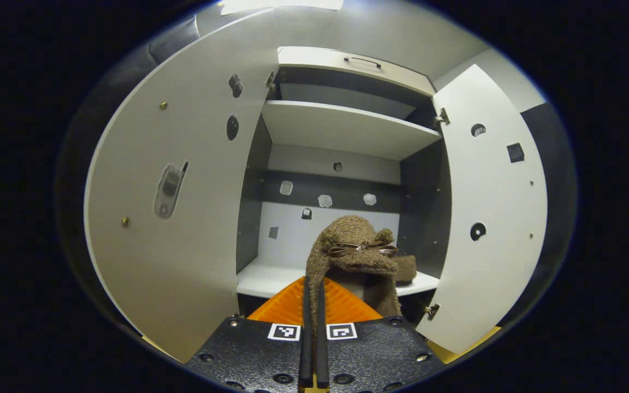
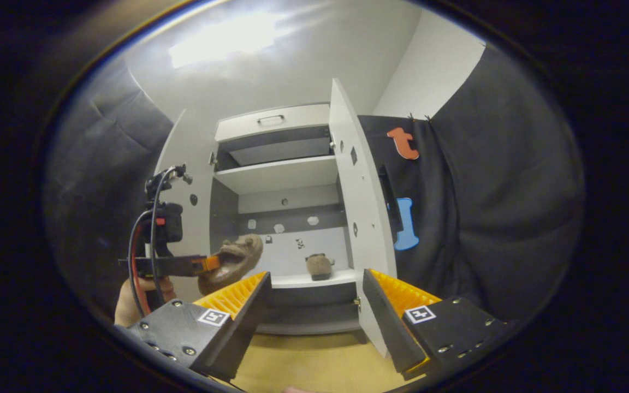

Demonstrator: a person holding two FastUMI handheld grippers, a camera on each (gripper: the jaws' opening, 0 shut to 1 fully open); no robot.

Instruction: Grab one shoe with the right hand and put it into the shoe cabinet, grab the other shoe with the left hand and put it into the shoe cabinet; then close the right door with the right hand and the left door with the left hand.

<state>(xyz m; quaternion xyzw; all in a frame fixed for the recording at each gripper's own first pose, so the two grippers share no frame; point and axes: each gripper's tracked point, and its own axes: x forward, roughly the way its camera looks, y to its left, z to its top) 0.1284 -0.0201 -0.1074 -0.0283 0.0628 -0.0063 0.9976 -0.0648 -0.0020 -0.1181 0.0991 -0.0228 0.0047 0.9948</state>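
The left gripper point(image 1: 314, 305) is clamped on a fuzzy brown slipper with a ribbon bow point(image 1: 355, 256), holding it up just in front of the white two-door shoe cabinet point(image 1: 347, 131). Both doors stand open, the left door point(image 1: 183, 207) close beside the slipper. The second fuzzy brown slipper point(image 2: 319, 266) rests on the cabinet's lower shelf point(image 2: 314, 280). The right gripper point(image 2: 314, 305), fingers spread and empty, hangs back over the pale wooden floor point(image 2: 314, 365).
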